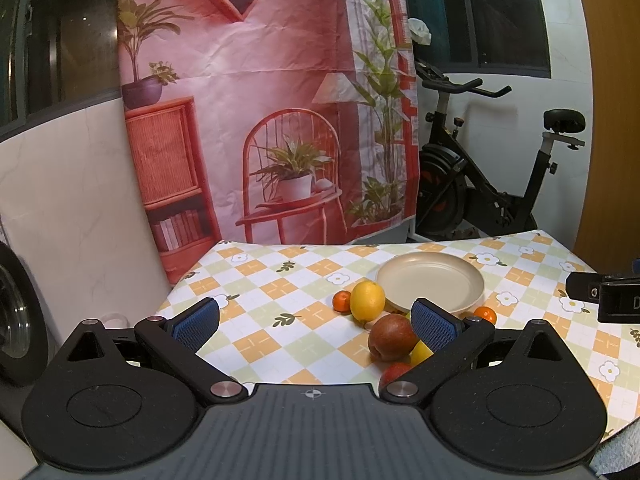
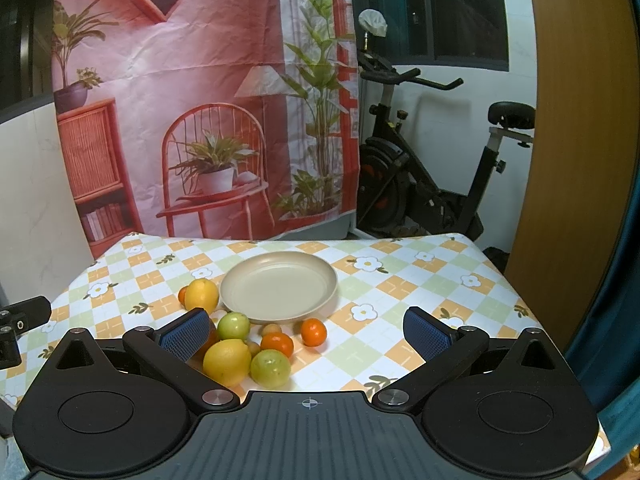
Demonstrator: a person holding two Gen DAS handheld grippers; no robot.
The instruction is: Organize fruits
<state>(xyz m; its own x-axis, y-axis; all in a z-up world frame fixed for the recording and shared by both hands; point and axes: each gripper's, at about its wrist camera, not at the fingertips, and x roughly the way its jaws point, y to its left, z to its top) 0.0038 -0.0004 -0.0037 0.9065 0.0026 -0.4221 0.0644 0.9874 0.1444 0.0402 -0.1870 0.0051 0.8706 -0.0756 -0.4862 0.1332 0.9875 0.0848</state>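
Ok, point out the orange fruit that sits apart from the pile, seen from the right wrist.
It is the small orange lying alone on the cloth just in front of the plate. The other nearby orange is packed against a green fruit.

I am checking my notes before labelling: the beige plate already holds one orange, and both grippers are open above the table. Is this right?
Not quite. The beige plate holds nothing; the right wrist view shows its inside bare. The oranges, such as one orange, lie on the tablecloth beside it. Both the left gripper and right gripper are open.

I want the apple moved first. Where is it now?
In the left wrist view, the apple lies right of centre, near the plate.
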